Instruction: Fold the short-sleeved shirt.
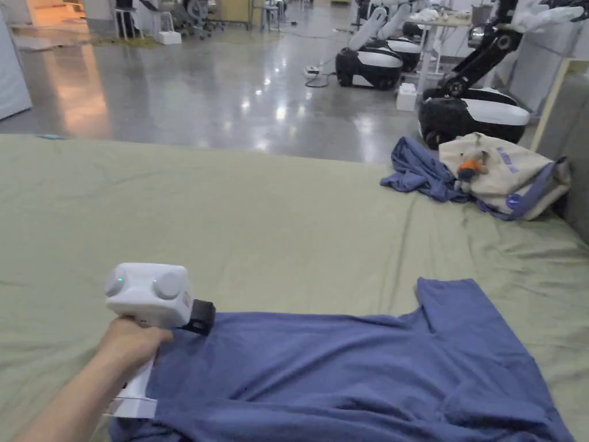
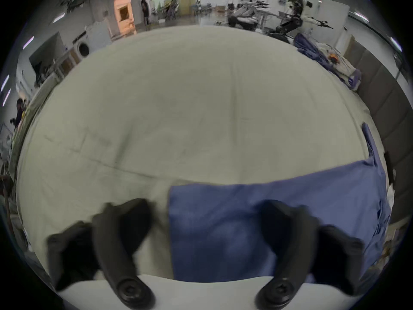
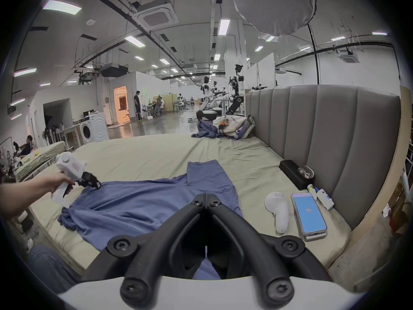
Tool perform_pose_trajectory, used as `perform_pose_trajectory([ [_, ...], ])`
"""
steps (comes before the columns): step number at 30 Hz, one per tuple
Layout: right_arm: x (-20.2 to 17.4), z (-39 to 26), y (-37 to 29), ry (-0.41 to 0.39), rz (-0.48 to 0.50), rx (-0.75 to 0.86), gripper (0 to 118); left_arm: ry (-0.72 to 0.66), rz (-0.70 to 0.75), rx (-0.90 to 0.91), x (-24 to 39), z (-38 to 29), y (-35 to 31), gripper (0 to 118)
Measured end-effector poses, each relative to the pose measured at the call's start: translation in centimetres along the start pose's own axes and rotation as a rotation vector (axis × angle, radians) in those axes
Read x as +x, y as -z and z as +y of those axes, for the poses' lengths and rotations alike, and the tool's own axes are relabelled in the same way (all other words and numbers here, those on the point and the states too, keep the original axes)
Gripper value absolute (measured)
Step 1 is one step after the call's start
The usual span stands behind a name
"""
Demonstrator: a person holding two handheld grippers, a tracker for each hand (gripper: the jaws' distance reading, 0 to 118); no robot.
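Observation:
A blue short-sleeved shirt (image 1: 345,374) lies spread on the green bed sheet (image 1: 259,230), with one sleeve (image 1: 460,311) pointing toward the far side. A hand holds my left gripper (image 1: 201,316) at the shirt's far left corner. Its jaws stand wide open in the left gripper view (image 2: 204,207), one on either side of the shirt's edge (image 2: 245,214). From the right gripper view that left gripper (image 3: 91,180) sits low over the corner. My right gripper (image 3: 206,195) hangs above the shirt (image 3: 134,203), tips together, nothing between them.
A second blue garment (image 1: 417,170) and a cream tote bag (image 1: 506,172) lie at the bed's far right. Beside the grey headboard (image 3: 324,136) rest a phone (image 3: 309,214), a white controller (image 3: 278,209) and a black box (image 3: 292,174). Wheeled robots (image 1: 471,109) stand beyond the bed.

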State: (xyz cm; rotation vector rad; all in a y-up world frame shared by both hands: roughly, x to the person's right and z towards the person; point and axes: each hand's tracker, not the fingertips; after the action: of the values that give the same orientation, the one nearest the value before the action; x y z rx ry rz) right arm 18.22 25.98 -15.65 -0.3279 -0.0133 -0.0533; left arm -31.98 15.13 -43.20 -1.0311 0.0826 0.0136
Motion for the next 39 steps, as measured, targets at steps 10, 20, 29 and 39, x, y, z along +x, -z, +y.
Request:
perform_pose_trajectory([
  [10,6.6,1.4,24.4,-0.115,-0.002,-0.372,118,0.021,-0.107,0.164,2.0,-2.1,-8.5,1],
  [20,5.4,-0.9,34.3,-0.147,0.058,-0.722,14,0.051,-0.113,0.143,1.3,-2.2,-7.1,1],
  [29,7.4,5.4,22.7,-0.006,0.136,-0.36,2,0.064,-0.171,0.271,0.5,-1.1,-12.3,1],
  [39,9.7,-0.6,1.2,0.093,0.289,-0.454,3,0.175,-0.198,0.332,-3.3,-14.7,-19.7,1],
])
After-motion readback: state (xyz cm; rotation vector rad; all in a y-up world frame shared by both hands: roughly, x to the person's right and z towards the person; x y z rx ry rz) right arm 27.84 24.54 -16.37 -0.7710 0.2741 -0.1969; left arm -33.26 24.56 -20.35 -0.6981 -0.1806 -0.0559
